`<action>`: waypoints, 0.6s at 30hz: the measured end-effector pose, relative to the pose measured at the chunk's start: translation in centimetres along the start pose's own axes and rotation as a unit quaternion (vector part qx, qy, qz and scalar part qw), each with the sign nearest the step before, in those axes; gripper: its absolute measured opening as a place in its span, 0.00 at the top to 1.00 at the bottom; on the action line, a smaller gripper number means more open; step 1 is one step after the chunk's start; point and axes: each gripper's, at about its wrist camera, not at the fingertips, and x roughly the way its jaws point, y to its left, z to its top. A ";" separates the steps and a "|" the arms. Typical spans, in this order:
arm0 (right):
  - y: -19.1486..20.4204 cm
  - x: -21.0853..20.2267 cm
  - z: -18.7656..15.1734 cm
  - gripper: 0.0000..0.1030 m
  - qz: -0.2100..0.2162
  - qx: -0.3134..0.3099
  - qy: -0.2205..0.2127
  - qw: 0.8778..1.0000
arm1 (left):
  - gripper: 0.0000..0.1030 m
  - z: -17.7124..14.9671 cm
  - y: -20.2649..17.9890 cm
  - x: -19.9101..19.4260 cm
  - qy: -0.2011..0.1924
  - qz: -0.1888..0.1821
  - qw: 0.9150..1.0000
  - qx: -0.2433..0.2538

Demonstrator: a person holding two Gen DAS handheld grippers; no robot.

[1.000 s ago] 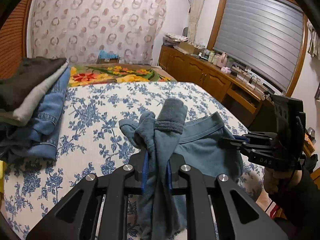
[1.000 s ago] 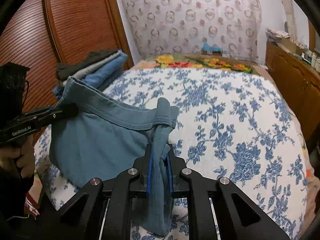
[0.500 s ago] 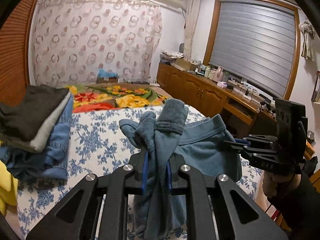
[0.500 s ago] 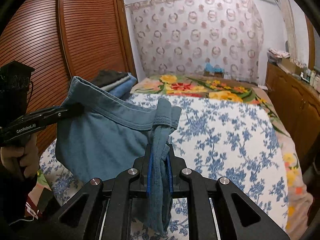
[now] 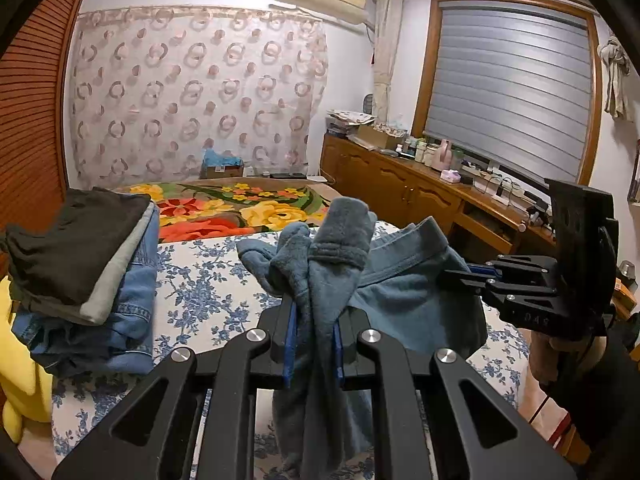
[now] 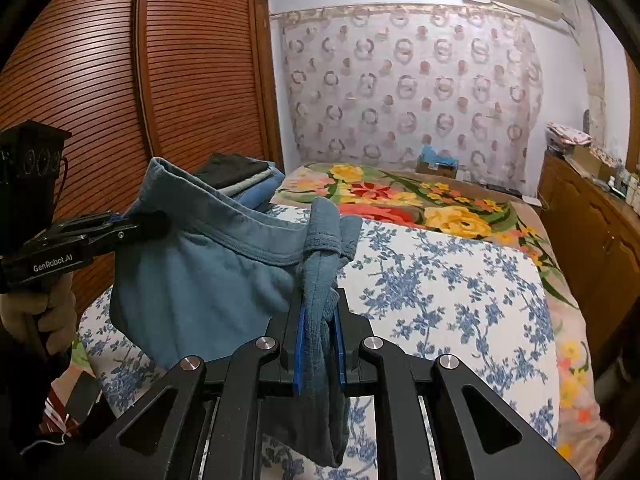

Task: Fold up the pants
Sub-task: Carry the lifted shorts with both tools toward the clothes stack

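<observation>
Teal-blue fleece pants hang in the air between my two grippers, above the bed. My left gripper is shut on one bunched end of the waistband, with cloth sticking up past its fingers. My right gripper is shut on the other end of the waistband, which stretches between them. Each gripper shows in the other's view: the right one at the right of the left wrist view, the left one at the left of the right wrist view. The legs drop out of sight below.
The bed has a blue-flowered white cover and a bright floral blanket at its far end. A stack of folded clothes lies at the bed's left side. A wooden sideboard runs along the right; a slatted wardrobe stands left.
Both grippers have risen with the pants, lifting the cloth off the bed. The views now take in more wall and ceiling, and less bed.
</observation>
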 end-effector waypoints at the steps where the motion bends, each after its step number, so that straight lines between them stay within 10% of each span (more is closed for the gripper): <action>1: 0.1 0.4 0.1 0.88 0.001 -0.005 0.002 1.000 | 0.85 0.0 0.2 0.1 0.000 0.002 1.000 -0.001; 18: -0.9 6.5 6.4 0.88 0.035 -0.052 0.007 0.998 | 0.85 2.3 4.2 -0.6 -0.020 0.045 0.998 -0.035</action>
